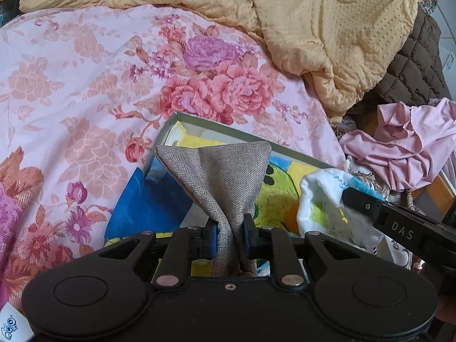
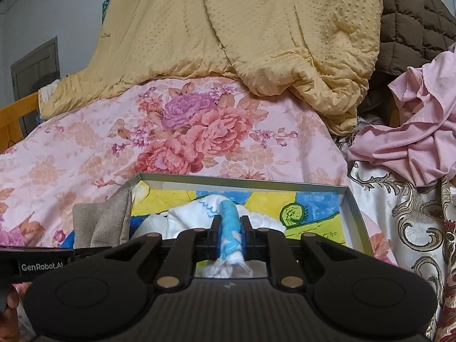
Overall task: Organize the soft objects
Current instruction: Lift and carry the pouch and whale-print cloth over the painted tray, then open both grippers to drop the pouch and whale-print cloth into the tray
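Observation:
My left gripper (image 1: 229, 235) is shut on a grey-brown woven cloth (image 1: 219, 171) and holds it up over the near left part of a shallow box (image 1: 228, 126). The box lies on a floral bedspread and has a yellow, blue and green picture on its bottom. My right gripper (image 2: 230, 233) is shut on a white cloth with blue print (image 2: 229, 219), bunched inside the same box (image 2: 242, 181). The white cloth (image 1: 322, 199) and the right gripper's finger show at the right of the left wrist view. The grey cloth (image 2: 105, 219) shows at the left of the right wrist view.
A pink floral bedspread (image 1: 85, 85) covers the bed. A yellow dotted quilt (image 1: 327, 28) and a brown quilted blanket (image 1: 416, 65) are piled behind. A crumpled pink garment (image 1: 404, 148) lies to the right, over a white and gold patterned cloth (image 2: 404, 213).

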A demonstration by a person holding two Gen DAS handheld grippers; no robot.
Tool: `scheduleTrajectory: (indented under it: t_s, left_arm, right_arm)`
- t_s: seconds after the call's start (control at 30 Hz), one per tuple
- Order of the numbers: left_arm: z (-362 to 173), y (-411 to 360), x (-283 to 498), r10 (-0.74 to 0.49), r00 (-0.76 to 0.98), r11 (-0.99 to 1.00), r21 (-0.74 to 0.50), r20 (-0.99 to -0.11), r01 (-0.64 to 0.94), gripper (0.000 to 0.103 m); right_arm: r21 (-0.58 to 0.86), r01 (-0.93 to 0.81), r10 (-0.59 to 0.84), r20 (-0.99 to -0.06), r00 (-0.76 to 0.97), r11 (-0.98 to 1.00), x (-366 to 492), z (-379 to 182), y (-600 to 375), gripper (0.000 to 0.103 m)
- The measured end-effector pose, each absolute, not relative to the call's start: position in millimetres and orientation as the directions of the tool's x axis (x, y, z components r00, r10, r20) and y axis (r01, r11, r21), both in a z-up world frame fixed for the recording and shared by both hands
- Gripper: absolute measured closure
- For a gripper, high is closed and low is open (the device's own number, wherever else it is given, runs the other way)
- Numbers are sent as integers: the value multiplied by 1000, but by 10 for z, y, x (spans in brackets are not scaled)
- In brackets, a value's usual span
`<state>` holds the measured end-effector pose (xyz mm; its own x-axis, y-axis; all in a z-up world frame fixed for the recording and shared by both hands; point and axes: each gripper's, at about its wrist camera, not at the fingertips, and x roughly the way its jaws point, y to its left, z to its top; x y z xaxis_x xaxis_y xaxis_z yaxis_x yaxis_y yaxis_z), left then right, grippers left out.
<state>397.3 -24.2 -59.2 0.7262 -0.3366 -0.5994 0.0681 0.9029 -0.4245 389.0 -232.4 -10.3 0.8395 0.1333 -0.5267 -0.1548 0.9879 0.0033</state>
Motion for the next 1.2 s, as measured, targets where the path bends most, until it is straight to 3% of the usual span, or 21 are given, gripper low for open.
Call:
scheduleTrajectory:
  t_s: [0.33,0.57,0.93,1.2]
  left_arm:
    - [-562,-270,3960,-335,718,910,-408,-611,77,80]
    - [-513,-283,3948,-334,715,913,-400,-615,82,74]
    - [-395,-251,3823,-330,719,917,-387,-612,92,67]
    - [-281,-244,3595,-326,743,924,-361,-585,122,48]
  right_arm:
    - [-3,-155,130,-534,836,988,3879,-112,-2343,86]
    - [-2,-152,128,-527,840,988,3854,-96,-2361,75]
    - [-26,-142,111,-497,861,989,3660,11,-2435,51]
    - [-41,-145,111,-456,883,989,3452,130,-2472,28]
